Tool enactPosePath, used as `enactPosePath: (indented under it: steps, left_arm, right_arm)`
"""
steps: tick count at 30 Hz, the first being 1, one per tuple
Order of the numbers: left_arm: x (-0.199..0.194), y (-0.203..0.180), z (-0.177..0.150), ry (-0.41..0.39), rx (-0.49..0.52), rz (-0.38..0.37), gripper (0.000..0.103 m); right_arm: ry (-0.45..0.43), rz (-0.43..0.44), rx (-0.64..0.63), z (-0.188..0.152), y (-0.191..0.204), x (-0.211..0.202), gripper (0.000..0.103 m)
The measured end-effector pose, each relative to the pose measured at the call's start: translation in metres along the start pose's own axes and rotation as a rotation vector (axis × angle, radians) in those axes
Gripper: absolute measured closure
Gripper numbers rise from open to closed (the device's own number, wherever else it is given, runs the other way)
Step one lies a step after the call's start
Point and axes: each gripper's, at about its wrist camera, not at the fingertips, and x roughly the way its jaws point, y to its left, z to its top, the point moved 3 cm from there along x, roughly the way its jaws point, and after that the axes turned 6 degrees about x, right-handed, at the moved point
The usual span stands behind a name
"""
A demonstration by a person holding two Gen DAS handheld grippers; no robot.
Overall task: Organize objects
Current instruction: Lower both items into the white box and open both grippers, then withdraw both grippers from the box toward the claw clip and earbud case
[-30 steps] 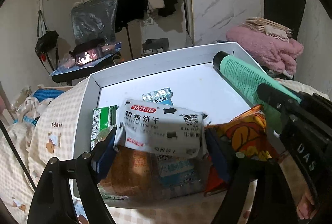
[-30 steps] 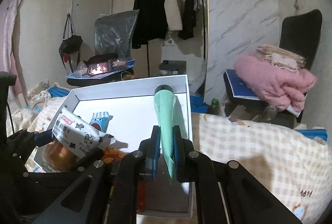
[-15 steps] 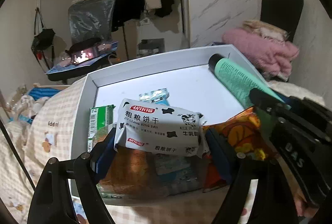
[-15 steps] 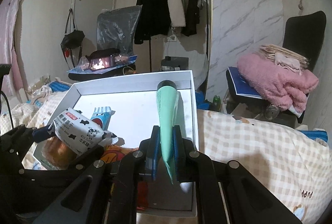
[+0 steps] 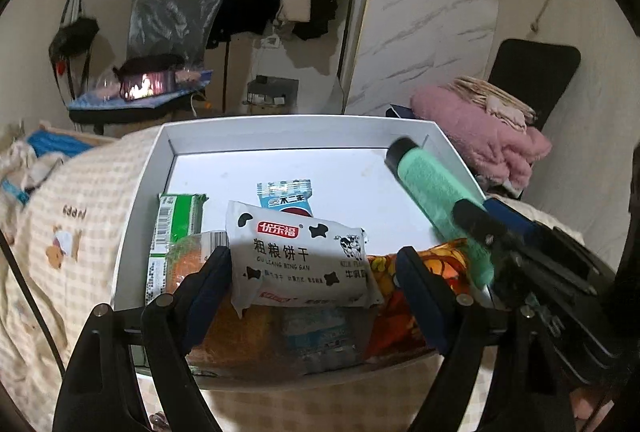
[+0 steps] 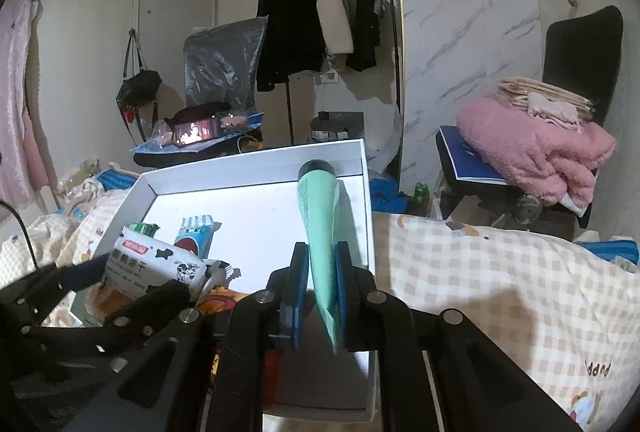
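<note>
Right now both claws work over the white box (image 5: 280, 130), which sits on a checked blanket (image 6: 480, 272) on the bed, w/ snacks piled at its near end. Left claw (image 5: 312, 284) is clamped on the white biscuit pack (image 5: 300, 264) by its short ends, jaws wide b/c the pack is wide; it holds the pack up above an orange bread bag (image 5: 188, 260), a pale blue pack (image 5: 320, 336) and an orange-yellow snack bag (image 5: 424, 268), prob. so it can be laid somewhere w/o crushing them. A green pack (image 5: 176, 216) lies along the box's left wall and a blue-white pack (image 5: 286, 196) further in; the far half of the floor is bare, so there's room to spread things. Right claw (image 6: 320, 280) has the green tube (image 6: 318, 216) between its pads, crimped tail toward the cam, black cap pointing at the far right corner. Its jaws are opening: left pad is already off the tube, right pad looks close or touching, can't be sure. Tube runs along the right wall, likely put there to keep the long item out of the way. Whether it rests fully on the floor I can't tell.
</note>
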Motion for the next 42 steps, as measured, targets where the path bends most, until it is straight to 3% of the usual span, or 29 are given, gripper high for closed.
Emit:
enactPosePath:
  steps: [1,9,11,13,14,19,21,24,27,30,32,36,39,42]
  left_arm:
    - [-0.001,0.003,0.0,-0.004,-0.015,-0.003,0.017]
    - [-0.006,0.003,0.001,-0.013,-0.007,0.019,0.017]
    - [-0.015,0.008,0.003,-0.056,-0.03,0.045,0.017]
    - [-0.025,0.016,0.008,-0.084,-0.039,0.072,0.017]
    - [-0.029,0.019,0.011,-0.088,-0.045,0.077,0.017]
    - [-0.053,0.036,0.024,-0.116,-0.112,0.061,0.017]
    - [-0.069,0.04,0.028,-0.162,-0.125,0.054,0.017]
    - [-0.099,0.042,0.04,-0.216,-0.087,0.064,0.017]
    - [-0.125,0.039,0.049,-0.246,-0.021,0.099,0.016]
    - [-0.146,0.036,0.055,-0.266,-0.015,0.127,0.001]
    - [-0.156,0.032,0.06,-0.288,-0.017,0.09,0.0]
    - [-0.175,0.02,0.068,-0.277,0.009,0.051,0.0]
    - [-0.194,0.014,0.072,-0.272,0.044,0.089,0.0]
    - [-0.213,0.017,0.069,-0.248,0.007,0.101,0.0]
  right_arm:
    - [0.0,0.035,0.004,0.0,0.001,-0.001,0.059]
    - [-0.009,0.045,0.007,0.002,0.003,-0.004,0.054]
    - [-0.007,0.077,0.025,0.003,0.001,-0.007,0.047]
    - [-0.015,0.086,0.031,0.006,0.0,-0.011,0.028]
    - [-0.036,0.086,0.034,0.008,-0.001,-0.016,0.024]
    - [-0.084,0.145,0.057,0.022,-0.005,-0.039,0.024]
    - [-0.087,0.161,0.062,0.026,-0.005,-0.047,0.024]
    - [-0.056,0.21,0.052,0.032,0.0,-0.058,0.016]
    - [-0.079,0.285,0.06,0.039,0.002,-0.081,0.016]
    - [-0.101,0.334,0.038,0.046,0.01,-0.103,0.015]
    - [-0.103,0.349,0.022,0.052,0.016,-0.115,0.015]
    - [-0.057,0.358,0.024,0.066,0.026,-0.135,0.015]
    - [-0.031,0.368,0.008,0.076,0.033,-0.155,0.015]
    - [-0.026,0.355,0.009,0.086,0.039,-0.183,0.015]
